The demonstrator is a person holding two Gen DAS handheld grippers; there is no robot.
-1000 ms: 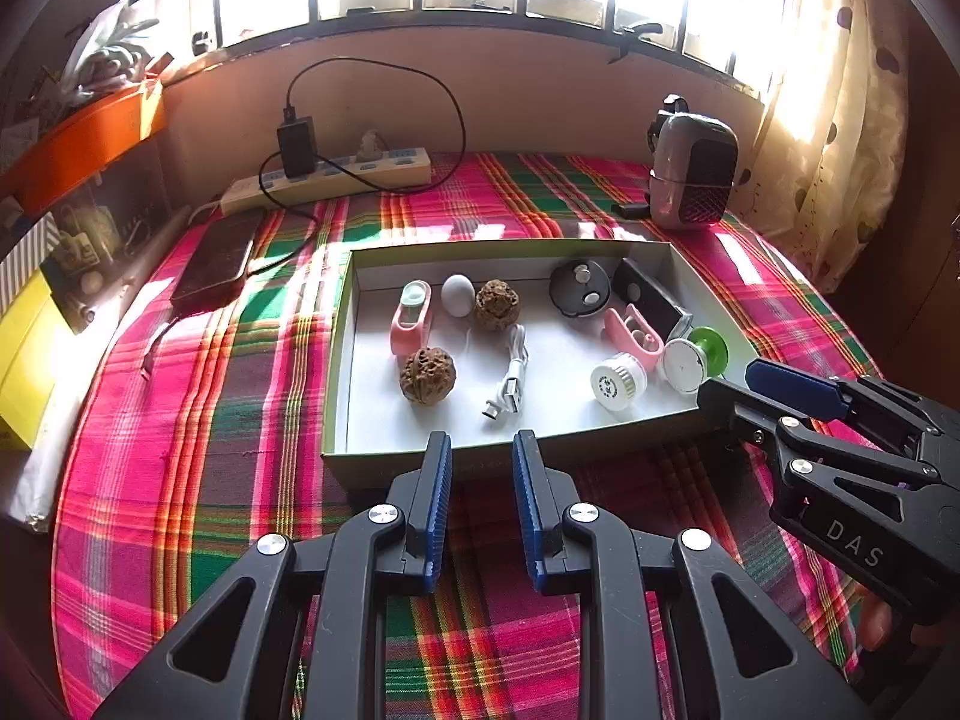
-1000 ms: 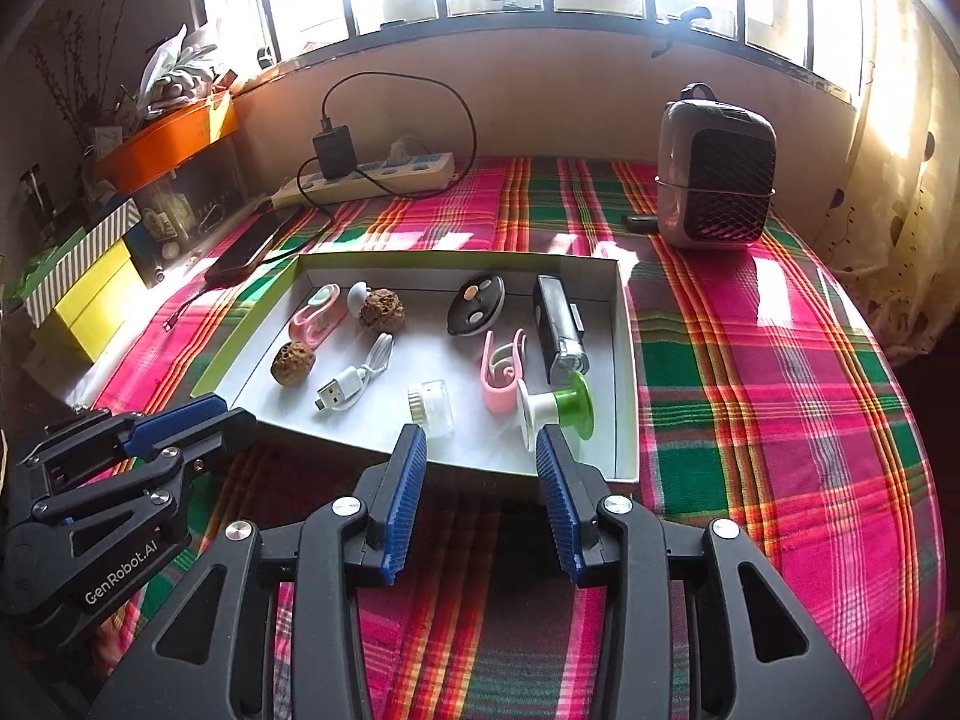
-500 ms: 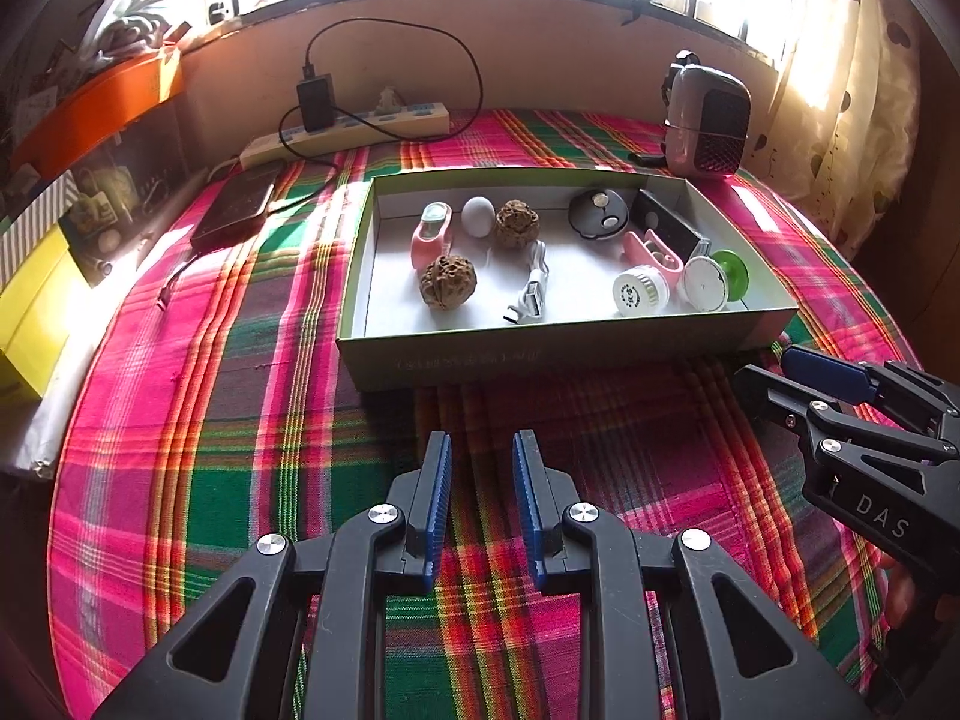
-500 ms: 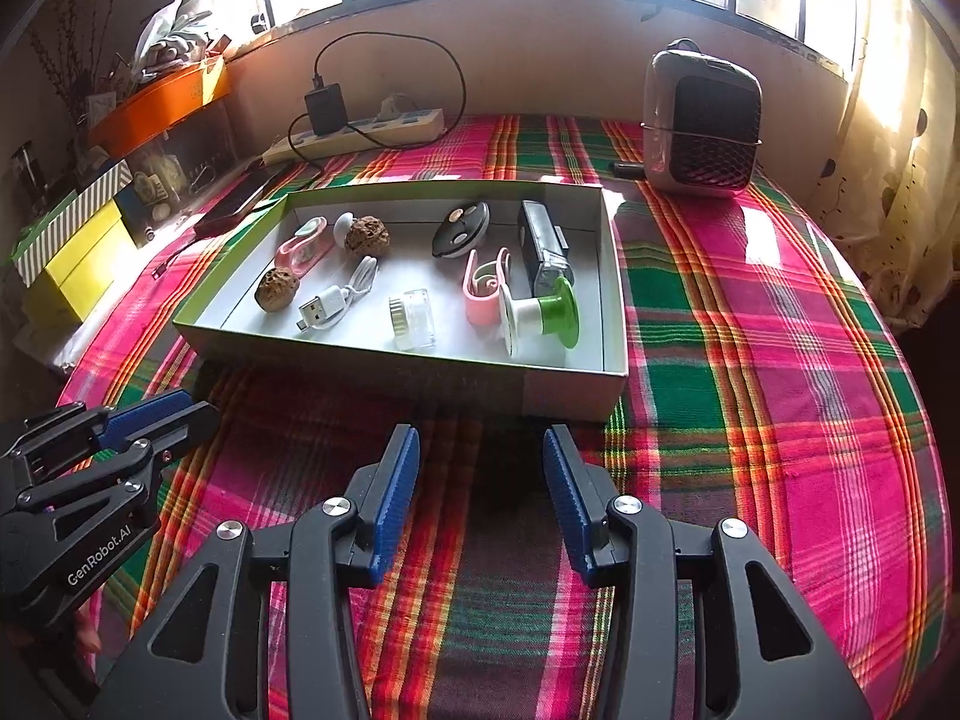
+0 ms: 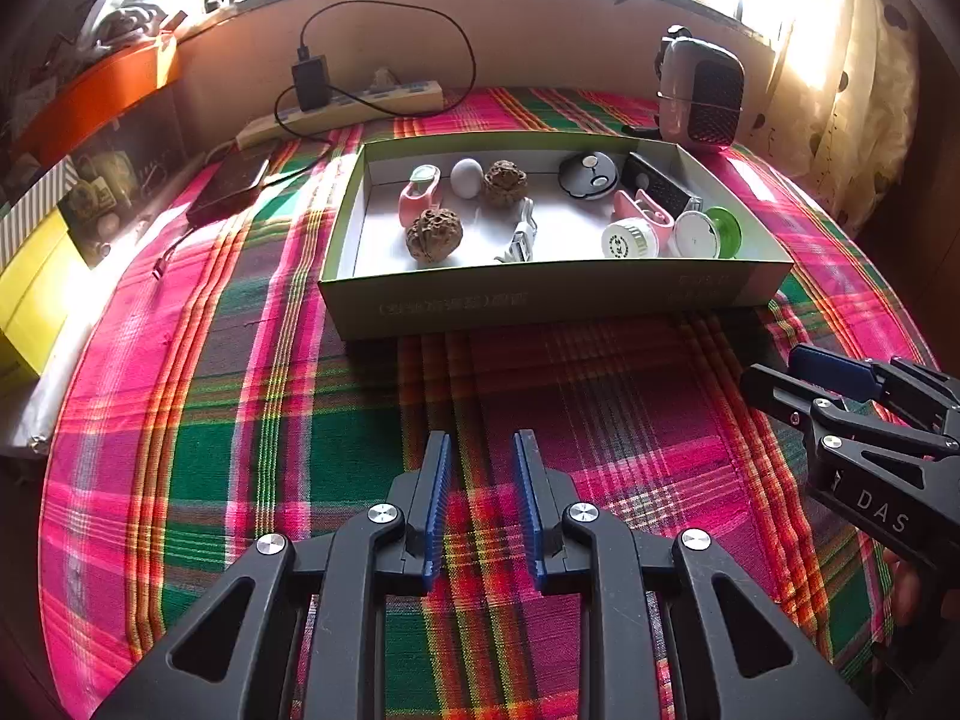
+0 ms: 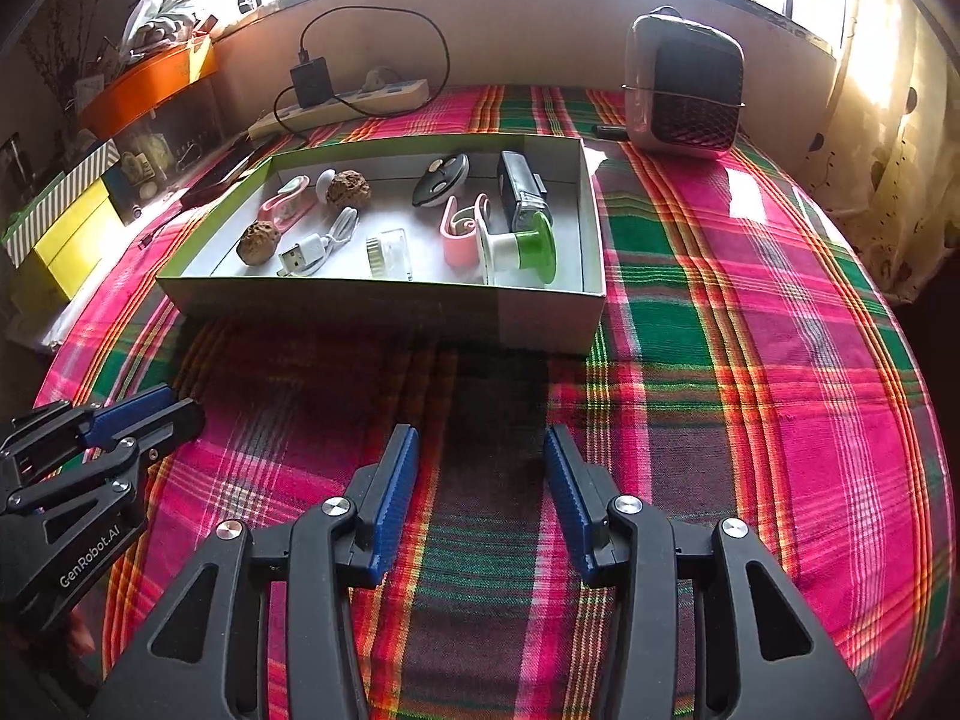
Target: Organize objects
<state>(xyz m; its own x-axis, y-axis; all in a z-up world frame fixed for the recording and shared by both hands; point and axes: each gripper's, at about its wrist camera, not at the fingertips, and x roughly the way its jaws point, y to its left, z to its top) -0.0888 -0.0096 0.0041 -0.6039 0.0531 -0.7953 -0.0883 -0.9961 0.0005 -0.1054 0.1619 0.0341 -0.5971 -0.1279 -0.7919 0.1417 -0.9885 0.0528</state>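
A shallow green box [image 5: 540, 300] with a white floor stands on the plaid cloth ahead of both grippers. In it lie two walnuts [image 5: 433, 228], a white egg [image 5: 466, 177], pink clips [image 5: 420, 199], a USB cable [image 5: 521, 234], a black round case [image 5: 588, 175], a white round brush [image 5: 627, 239] and a green-and-white spool [image 5: 705, 233]. My left gripper [image 5: 482, 450] hovers over the cloth short of the box [image 6: 384, 306], open and empty. My right gripper [image 6: 480, 438] is open wider, also empty, and shows at the right of the left wrist view [image 5: 780, 375].
A small heater [image 6: 684, 84] stands behind the box at the right. A power strip [image 5: 342, 111] with a charger lies along the back wall, and a dark phone [image 5: 231, 186] lies at the left. Yellow boxes [image 6: 66, 234] and an orange tray [image 6: 150, 84] line the left edge.
Both grippers have drawn back from the box's front wall and sunk toward the cloth, so the box now sits farther ahead. The right jaws have spread a little wider.
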